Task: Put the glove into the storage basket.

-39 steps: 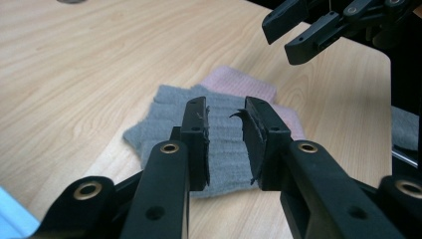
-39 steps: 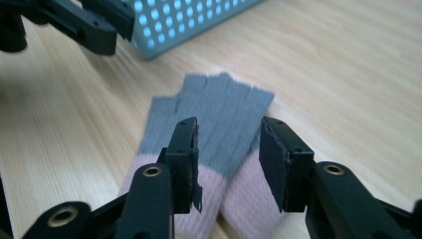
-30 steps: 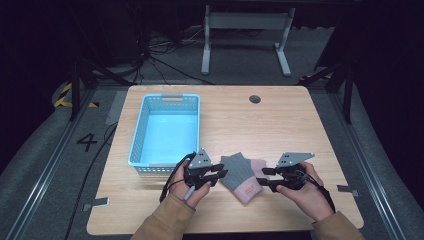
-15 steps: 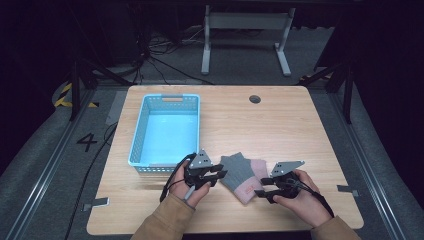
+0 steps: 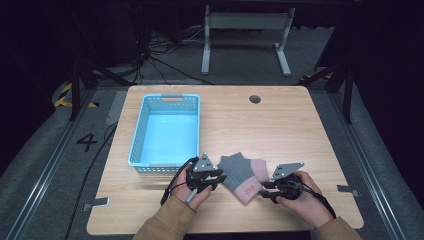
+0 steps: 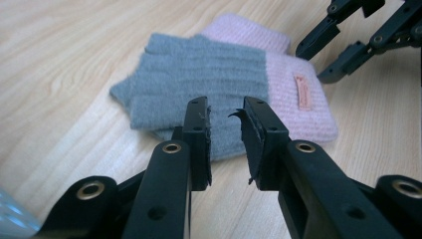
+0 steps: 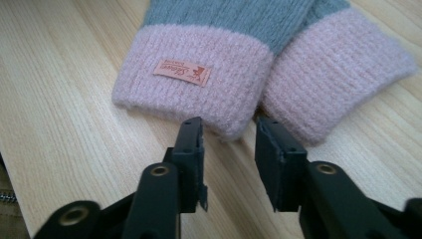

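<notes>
The wooden surface (image 5: 300,130) stands on a grey carpeted floor (image 5: 50,165) in a dim room, with dark cables (image 5: 165,65) trailing behind it and the grey metal legs of another frame (image 5: 245,35) farther back. A round grommet hole (image 5: 255,99) sits near the far edge of the surface, and a light blue plastic basket (image 5: 165,131) rests just beyond and slightly outward of the left gripper (image 5: 216,178). Between the two grippers lies a pair of knitted gloves (image 5: 242,172), grey at the finger end with pink cuffs, one stacked partly on the other; the upper cuff carries a small tan label (image 7: 180,72). The left gripper, held in the person's left hand (image 5: 192,192), points toward the grey finger end of the gloves; its jaws stand a little apart with nothing between them, their tips just at the near edge of the grey knit, and I cannot tell whether they touch it. The right gripper (image 5: 265,190), held in the right hand (image 5: 305,197), faces the pink cuffs from the opposite side. Its jaws are also parted and released, sitting just in front of the cuff edge, at the seam where the two cuffs meet. From the left gripper's own view, the right gripper's black jaws show beyond the gloves, close to the cuff.
</notes>
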A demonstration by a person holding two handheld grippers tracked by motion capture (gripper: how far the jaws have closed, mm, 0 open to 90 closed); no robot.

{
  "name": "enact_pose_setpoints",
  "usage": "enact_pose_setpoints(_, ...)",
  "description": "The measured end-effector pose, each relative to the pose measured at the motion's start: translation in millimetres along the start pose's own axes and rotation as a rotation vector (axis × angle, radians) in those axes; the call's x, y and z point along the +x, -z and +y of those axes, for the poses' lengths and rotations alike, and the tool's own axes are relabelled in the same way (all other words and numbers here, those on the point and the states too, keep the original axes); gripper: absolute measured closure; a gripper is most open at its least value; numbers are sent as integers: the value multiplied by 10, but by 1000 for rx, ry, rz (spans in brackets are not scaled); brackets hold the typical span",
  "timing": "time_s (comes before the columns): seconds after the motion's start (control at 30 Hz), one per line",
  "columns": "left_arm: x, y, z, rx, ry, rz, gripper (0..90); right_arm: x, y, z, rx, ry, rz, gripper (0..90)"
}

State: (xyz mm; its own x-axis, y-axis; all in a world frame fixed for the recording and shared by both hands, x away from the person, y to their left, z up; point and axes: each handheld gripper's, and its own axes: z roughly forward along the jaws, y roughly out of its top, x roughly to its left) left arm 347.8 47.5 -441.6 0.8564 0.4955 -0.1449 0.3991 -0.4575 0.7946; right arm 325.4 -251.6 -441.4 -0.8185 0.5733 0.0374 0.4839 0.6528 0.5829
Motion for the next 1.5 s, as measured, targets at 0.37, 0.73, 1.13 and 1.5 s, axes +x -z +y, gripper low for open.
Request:
enact_pose_setpoints(0.37, 51, -80, -69, 50, 17, -1, 717, 18, -25, 14, 1, 21, -23, 803)
enact_pose_setpoints(0.73, 75, -163, -119, 100, 39, 30, 693, 29, -16, 20, 5, 35, -37, 847)
enact_pose_setpoints(1.13, 109, -236, -144, 122, 63, 27, 688, 33, -20, 25, 1, 34, -35, 846)
enact_pose_setpoints(1.5, 86, -240, -111, 144, 78, 45, 863, 41, -16, 35, -6, 38, -46, 856)
